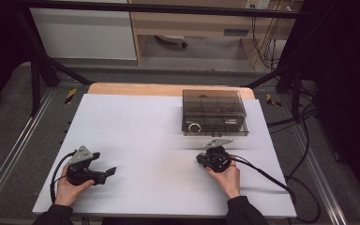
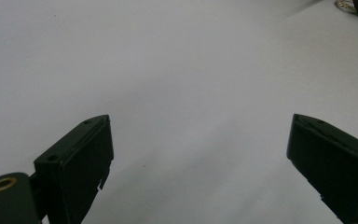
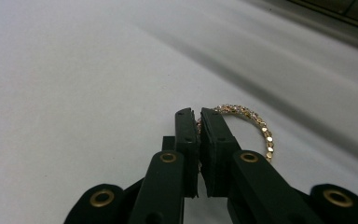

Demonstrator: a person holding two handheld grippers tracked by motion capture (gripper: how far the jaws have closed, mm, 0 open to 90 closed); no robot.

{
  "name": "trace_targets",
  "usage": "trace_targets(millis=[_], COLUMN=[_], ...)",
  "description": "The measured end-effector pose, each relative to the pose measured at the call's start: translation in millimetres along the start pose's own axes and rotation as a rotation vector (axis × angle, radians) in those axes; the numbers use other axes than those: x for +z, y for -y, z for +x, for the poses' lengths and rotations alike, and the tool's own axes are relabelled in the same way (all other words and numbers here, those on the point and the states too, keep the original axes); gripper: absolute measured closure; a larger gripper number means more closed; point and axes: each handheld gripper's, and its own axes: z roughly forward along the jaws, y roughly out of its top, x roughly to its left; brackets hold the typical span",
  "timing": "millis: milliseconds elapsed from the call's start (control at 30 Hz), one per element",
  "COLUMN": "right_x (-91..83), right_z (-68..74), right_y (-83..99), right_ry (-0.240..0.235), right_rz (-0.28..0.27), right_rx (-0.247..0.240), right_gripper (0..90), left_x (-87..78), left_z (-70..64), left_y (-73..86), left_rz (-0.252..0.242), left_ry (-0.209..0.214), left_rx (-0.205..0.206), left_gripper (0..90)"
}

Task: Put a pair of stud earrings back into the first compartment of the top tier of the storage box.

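Gold beaded bracelet (image 3: pixel 254 126) pinched at its edge by right claw (image 3: pixel 199 116); thin grip may slip. Left claw (image 2: pixel 200 154) wide, empty.

black tools (image 3: pixel 199 122), dark sleeves (image 1: pixel 244 211)

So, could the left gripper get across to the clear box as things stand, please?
Probably yes: the left gripper is open and holds nothing, and only bare white table lies between it and the clear box. The box's lid looks shut, though.
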Motion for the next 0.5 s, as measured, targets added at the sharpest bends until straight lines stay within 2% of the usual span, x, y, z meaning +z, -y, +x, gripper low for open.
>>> trace_targets(millis=[500], right_x=[-21.7], right_z=[0.4], right_y=[-6.5], right_ry=[-0.023], right_rz=[-0.044], right_rx=[-0.002], right_gripper=[86.8], left_x=[0.5], left_z=[-0.1], left_y=[0.0], left_rz=[0.003], left_ry=[0.000], left_rx=[0.001], left_gripper=[6.7])
